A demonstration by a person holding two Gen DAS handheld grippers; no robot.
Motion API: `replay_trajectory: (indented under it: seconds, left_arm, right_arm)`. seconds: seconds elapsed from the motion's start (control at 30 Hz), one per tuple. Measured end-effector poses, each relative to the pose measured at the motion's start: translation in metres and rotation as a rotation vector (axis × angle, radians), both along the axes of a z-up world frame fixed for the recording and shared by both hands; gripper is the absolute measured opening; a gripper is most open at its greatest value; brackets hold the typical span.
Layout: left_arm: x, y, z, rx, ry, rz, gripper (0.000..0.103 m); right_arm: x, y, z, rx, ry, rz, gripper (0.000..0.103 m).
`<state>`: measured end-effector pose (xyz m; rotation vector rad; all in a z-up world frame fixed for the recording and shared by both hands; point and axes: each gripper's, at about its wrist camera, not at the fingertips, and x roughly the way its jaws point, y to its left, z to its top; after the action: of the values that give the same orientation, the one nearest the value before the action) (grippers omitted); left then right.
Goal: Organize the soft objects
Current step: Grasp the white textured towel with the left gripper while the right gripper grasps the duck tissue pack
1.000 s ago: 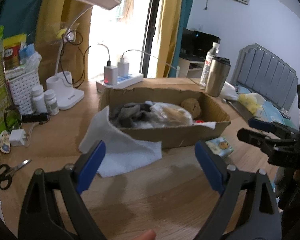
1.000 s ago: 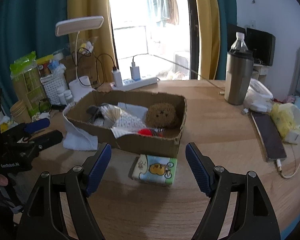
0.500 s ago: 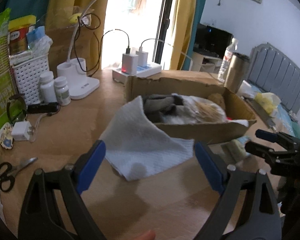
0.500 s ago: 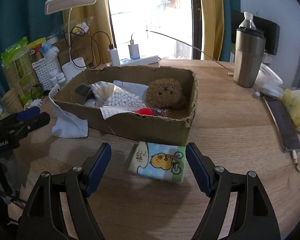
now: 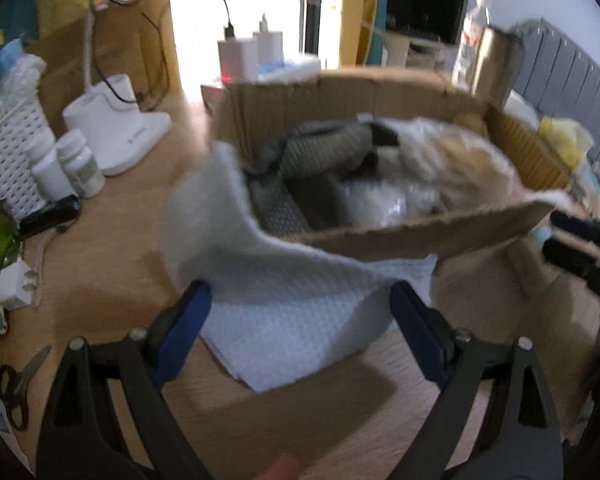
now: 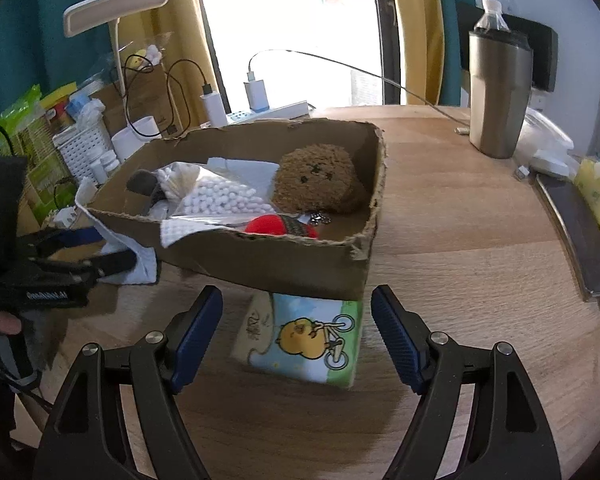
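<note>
Standing wide and empty, the left tongs (image 5: 300,320) framed the white cloth (image 5: 296,312) that hung over the cardboard box (image 6: 268,264) wall onto the counter (image 6: 460,248), seemingly lined up to gather it. The right tongs (image 6: 296,332), equally wide and empty, straddled the tissue pack (image 6: 300,340) lying against the box's front, likely next to join the plush toy (image 6: 316,180) inside.

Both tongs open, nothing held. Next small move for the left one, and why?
Probably ease the left tongs down and forward onto the white cloth, then close. Their jaws stand open astride the cloth's near part, which drapes out of the cardboard box onto the table. The right tongs frame the tissue pack, also open.
</note>
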<state>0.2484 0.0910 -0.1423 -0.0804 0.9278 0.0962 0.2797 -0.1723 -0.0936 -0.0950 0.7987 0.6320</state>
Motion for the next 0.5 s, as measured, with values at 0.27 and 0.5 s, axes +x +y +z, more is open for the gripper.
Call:
replay_trajectory:
  seconds: [0.27, 0.5]
  left_arm:
    - [0.004, -0.005, -0.007, 0.028, 0.025, -0.001, 0.093]
    - [-0.004, -0.014, -0.001, 0.024, 0.004, -0.022, 0.079]
  right_arm:
    - [0.005, -0.012, 0.003, 0.070, 0.011, -0.002, 0.080]
    - [0.004, -0.015, 0.005, 0.078, 0.005, 0.001, 0.080]
